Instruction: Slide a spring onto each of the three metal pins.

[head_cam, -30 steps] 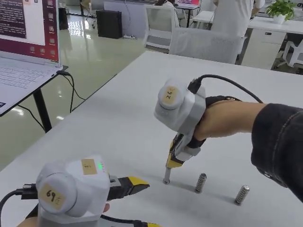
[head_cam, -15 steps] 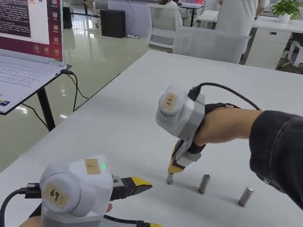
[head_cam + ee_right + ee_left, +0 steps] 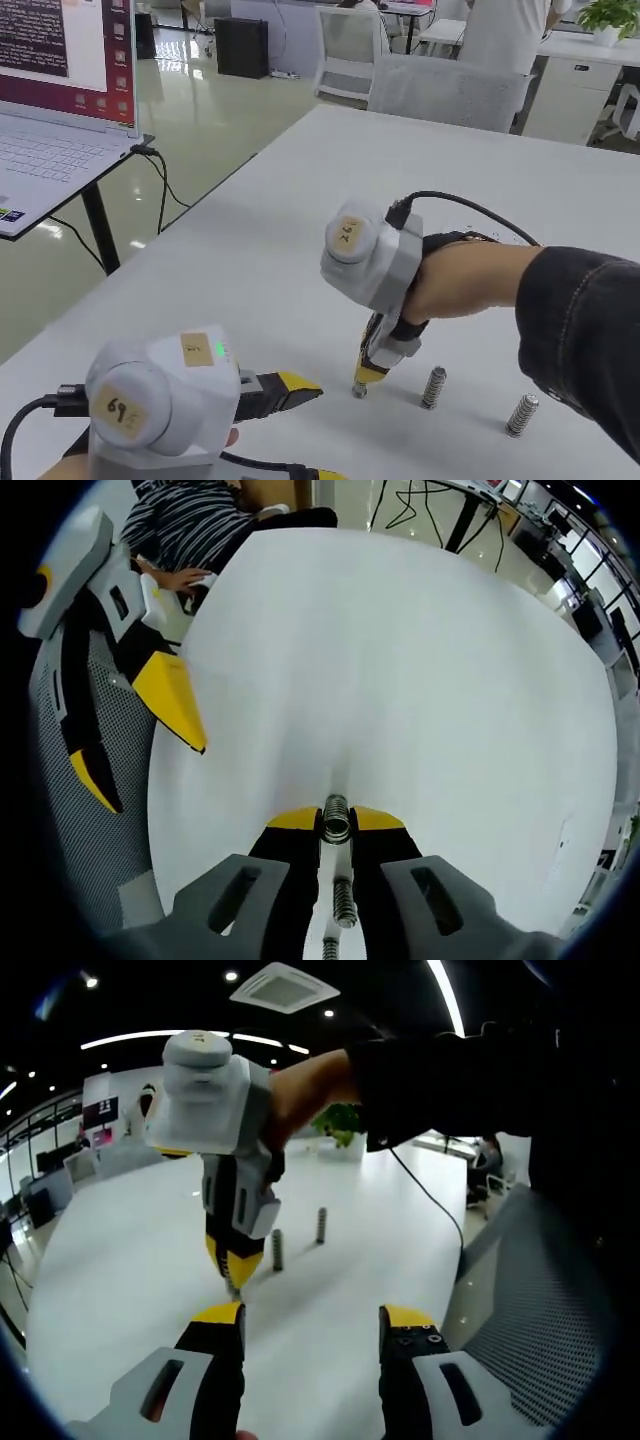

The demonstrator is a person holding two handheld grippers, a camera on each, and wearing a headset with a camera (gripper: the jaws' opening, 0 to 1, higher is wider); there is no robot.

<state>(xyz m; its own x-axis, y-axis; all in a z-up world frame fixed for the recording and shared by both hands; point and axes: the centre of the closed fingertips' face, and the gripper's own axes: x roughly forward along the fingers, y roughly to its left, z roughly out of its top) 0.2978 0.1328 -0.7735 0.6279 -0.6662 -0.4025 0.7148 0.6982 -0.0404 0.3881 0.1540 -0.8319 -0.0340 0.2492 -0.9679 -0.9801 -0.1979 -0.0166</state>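
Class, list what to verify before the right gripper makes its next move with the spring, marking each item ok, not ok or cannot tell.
1. The right gripper is shut on the held spring: ok.
2. The held spring is seated fully down: cannot tell.
3. The other two springs stand on the table: ok.
4. The left gripper is open, apart from the work: ok.
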